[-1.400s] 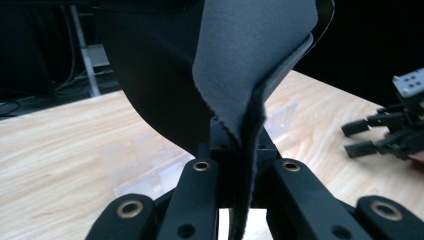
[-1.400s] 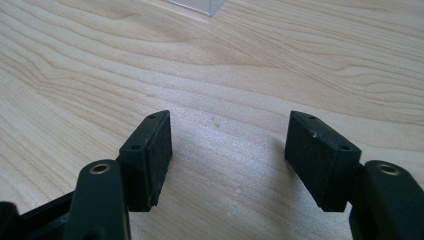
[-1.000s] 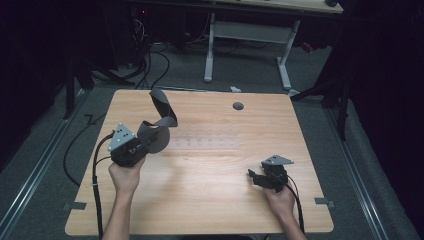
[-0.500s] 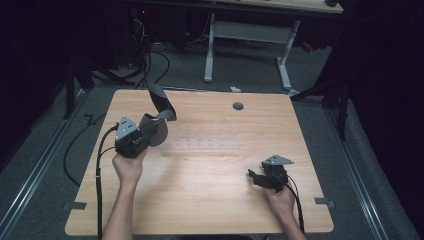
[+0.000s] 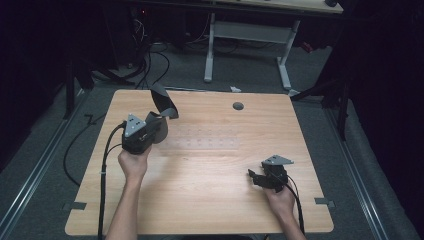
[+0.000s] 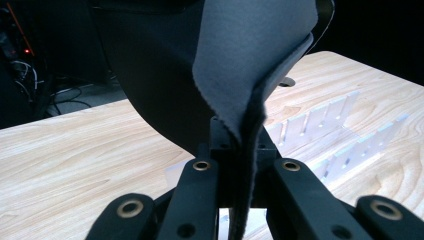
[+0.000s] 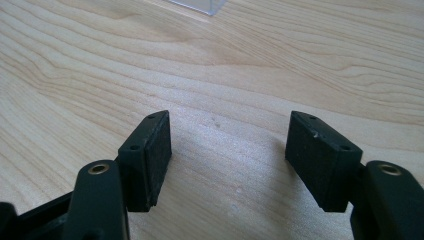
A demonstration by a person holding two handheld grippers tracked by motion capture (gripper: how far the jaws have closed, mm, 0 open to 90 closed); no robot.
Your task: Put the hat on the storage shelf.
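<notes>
The wooden table point(image 5: 200, 200) carries a clear slotted rack point(image 5: 210, 142) at its middle. At far left, the left gripper point(image 5: 159, 125) pinches a raised dark grey cloth point(image 5: 164, 102). Near right, the right gripper point(image 5: 256, 178) rests with jaws apart, holding nothing.

A dark room: grey floor point(image 5: 250, 75), cables point(image 5: 145, 60), a white-legged desk point(image 5: 250, 35) behind.

A clear slotted rack point(image 5: 207, 142) lies on the wooden table point(image 5: 210, 200).
</notes>
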